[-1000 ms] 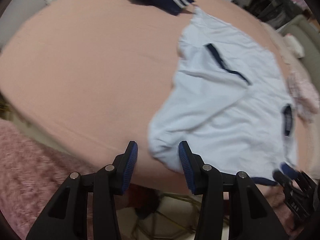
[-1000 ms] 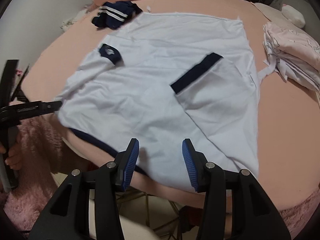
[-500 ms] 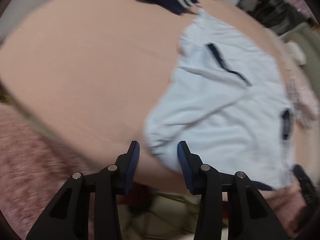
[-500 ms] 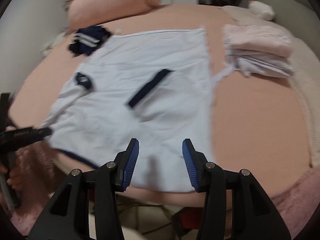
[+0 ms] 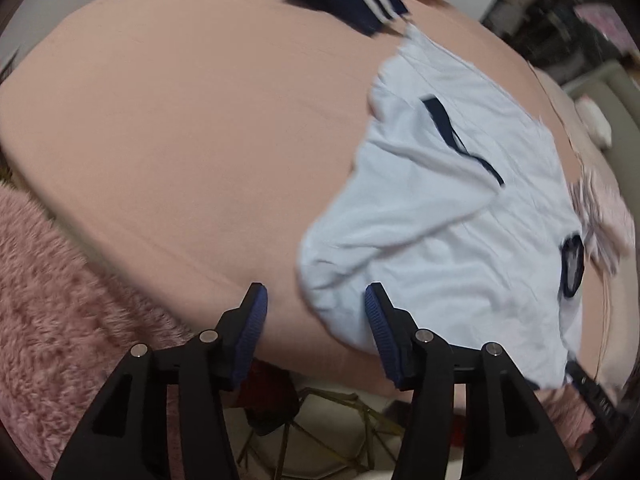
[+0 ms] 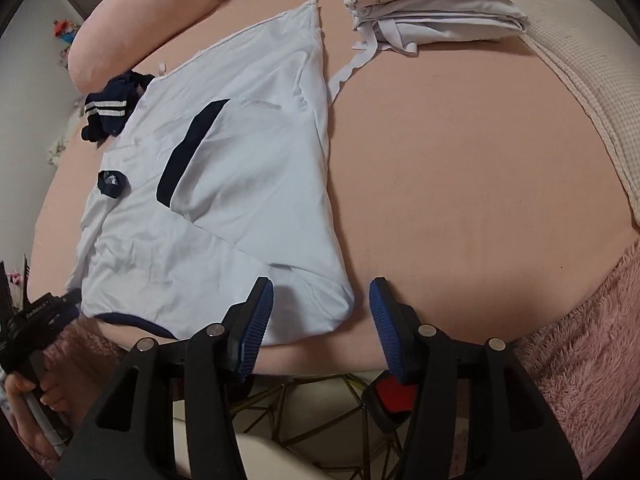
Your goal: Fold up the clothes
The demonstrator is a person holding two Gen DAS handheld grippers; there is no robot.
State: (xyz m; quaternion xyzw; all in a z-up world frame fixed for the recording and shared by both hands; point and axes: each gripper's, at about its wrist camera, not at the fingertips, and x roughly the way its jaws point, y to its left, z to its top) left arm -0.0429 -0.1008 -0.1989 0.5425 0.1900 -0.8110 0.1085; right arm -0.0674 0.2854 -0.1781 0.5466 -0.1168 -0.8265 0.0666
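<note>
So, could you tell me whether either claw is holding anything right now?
Nothing is held: the left claw and right claw are both open at the white shirt's near edge.

shirt [image 5: 460, 248]: near hem blurred | folded pile [image 6: 428, 12]: top cut off | left hand-held gripper [image 6: 44, 312]: fingertips hidden

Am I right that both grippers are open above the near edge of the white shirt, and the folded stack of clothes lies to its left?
Not quite: the folded stack lies to the right of the white shirt, as the right wrist view shows. Both grippers are open.
</note>
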